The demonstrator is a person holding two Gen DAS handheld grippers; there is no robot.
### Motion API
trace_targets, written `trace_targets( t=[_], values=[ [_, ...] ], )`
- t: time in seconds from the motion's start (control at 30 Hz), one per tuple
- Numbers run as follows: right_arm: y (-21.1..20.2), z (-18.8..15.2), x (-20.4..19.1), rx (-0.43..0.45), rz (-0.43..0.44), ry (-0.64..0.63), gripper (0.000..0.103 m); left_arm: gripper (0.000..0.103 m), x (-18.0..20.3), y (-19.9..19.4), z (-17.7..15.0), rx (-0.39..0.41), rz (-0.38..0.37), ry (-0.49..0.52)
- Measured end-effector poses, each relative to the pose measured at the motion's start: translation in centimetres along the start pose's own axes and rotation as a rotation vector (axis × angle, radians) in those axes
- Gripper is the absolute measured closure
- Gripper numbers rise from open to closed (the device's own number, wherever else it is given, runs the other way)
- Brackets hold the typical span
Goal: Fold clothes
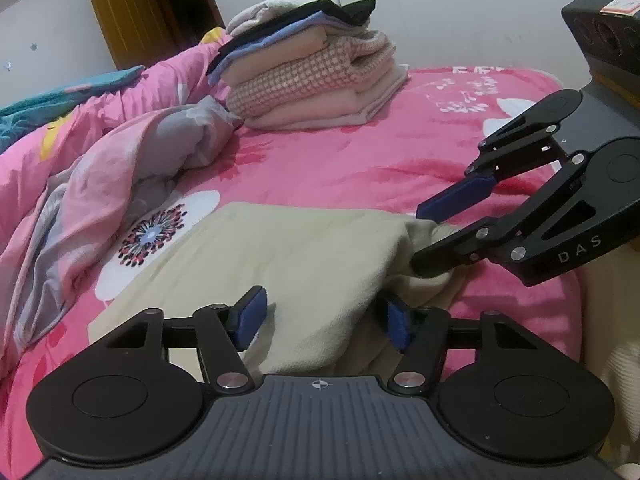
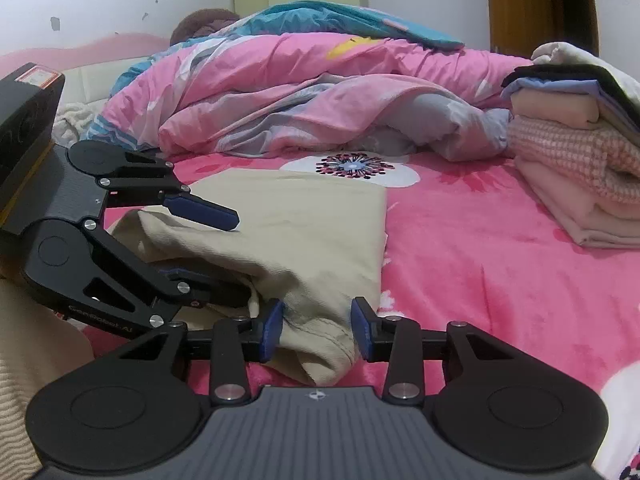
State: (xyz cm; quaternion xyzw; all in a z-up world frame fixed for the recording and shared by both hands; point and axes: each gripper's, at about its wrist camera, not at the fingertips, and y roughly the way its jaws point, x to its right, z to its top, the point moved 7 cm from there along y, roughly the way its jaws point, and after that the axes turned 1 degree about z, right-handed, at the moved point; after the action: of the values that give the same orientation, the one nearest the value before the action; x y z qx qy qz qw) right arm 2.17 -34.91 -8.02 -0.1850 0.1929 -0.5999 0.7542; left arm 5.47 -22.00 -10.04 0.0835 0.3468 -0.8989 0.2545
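A beige garment (image 1: 256, 256) lies partly folded on the pink bedsheet (image 1: 360, 160); it also shows in the right wrist view (image 2: 304, 220). My left gripper (image 1: 324, 316) is open, its blue pads either side of the garment's near fold. My right gripper (image 2: 316, 328) is open around a bunched corner of the same garment. In the left wrist view the right gripper (image 1: 424, 236) comes in from the right with the cloth edge between its jaws. In the right wrist view the left gripper (image 2: 236, 256) comes in from the left, one finger above the fabric, one under it.
A stack of folded clothes (image 1: 312, 76) sits at the far side of the bed, also at the right in the right wrist view (image 2: 580, 168). A crumpled pink and grey quilt (image 1: 100, 168) lies along the left. A wooden door (image 1: 148, 8) stands behind.
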Motion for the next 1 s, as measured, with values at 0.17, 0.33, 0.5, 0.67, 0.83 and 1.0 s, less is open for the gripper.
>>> trace_targets(
  t=[0.17, 0.33, 0.5, 0.67, 0.83, 1.0],
  values=[
    [-1.0, 0.3, 0.2, 0.049, -0.008, 0.027, 0.068, 0.038, -0.2, 0.3, -0.1, -0.015, -0.005, -0.015],
    [-1.8, 0.8, -2.3, 0.111, 0.019, -0.110, 0.060, 0.038, -0.5, 0.3, -0.3, -0.012, -0.010, -0.042],
    [0.4, 0.5, -4.3, 0.063, -0.072, -0.255, 0.060, 0.038, -0.8, -1.0, -0.2, 0.032, 0.027, -0.014],
    [0.4, 0.8, -5.5, 0.107, -0.088, -0.355, 0.060, 0.042, -1.3, -4.1, -0.2, 0.125, 0.033, -0.012],
    [1.6, 0.9, -6.0, 0.114, -0.099, -0.396, 0.061, 0.076, -1.1, -3.7, -0.6, 0.118, 0.016, -0.027],
    [1.8, 0.9, -6.1, 0.120, -0.092, -0.395, 0.062, 0.094, -1.3, -3.9, -0.6, 0.145, -0.012, -0.061]
  ],
)
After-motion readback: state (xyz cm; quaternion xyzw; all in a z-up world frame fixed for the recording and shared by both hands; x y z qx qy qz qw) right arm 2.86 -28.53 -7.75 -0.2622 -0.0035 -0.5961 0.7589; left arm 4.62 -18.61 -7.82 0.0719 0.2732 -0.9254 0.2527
